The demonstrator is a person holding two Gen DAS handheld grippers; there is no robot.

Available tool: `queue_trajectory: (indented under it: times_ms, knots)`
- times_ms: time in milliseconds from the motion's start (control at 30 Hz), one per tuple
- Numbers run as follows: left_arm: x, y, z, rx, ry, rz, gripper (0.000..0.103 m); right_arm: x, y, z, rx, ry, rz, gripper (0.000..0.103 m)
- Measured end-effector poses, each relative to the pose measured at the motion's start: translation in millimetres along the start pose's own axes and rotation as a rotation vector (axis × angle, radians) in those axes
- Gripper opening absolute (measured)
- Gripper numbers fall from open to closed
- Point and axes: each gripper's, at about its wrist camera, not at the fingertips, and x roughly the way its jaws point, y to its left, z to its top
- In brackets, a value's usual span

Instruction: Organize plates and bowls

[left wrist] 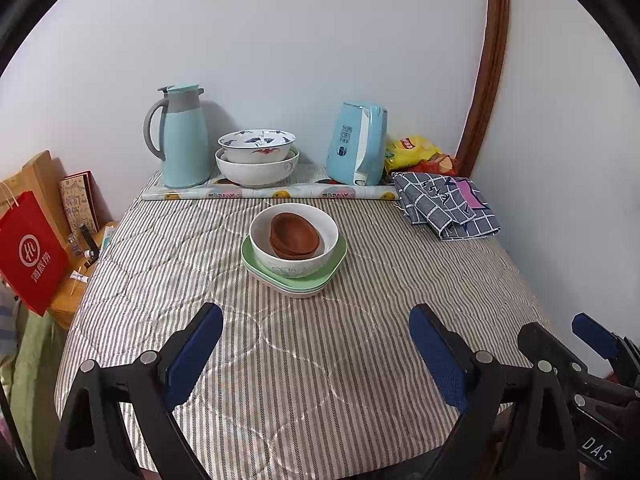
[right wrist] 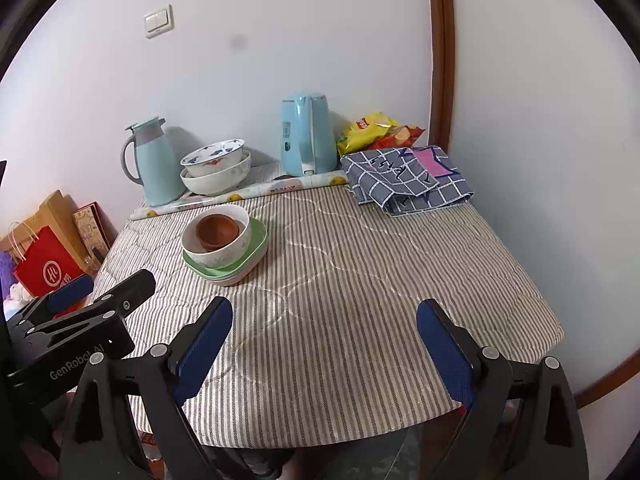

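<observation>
1. The left gripper (left wrist: 316,344) is held wide and empty above the striped table (left wrist: 360,360).
2. The right gripper (right wrist: 324,340) is likewise spread wide, gripping nothing.
3. Ahead of both, well apart, brown bowls (left wrist: 295,237) are nested in a white bowl (left wrist: 294,248) on stacked green plates (left wrist: 308,278).

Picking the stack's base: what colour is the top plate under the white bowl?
Pale green plate, clearest in the left wrist view.

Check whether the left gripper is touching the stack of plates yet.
Apart. In the left wrist view the left gripper is open with striped cloth visible between its fingertips and the green plate stack.
</observation>
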Motion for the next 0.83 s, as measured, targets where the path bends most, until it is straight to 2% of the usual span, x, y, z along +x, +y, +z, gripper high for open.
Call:
queue_trajectory:
  times_ms: [533,833]
  knots:
    - [0,1,-1,0.001,0.0,0.0,0.095,-2,0,0,0.003,-0.003,0.001,0.092]
    - [15,6,2,0.001,0.019,0.004,0.095,7,7,2,-0.003,0.012,0.005,0.092]
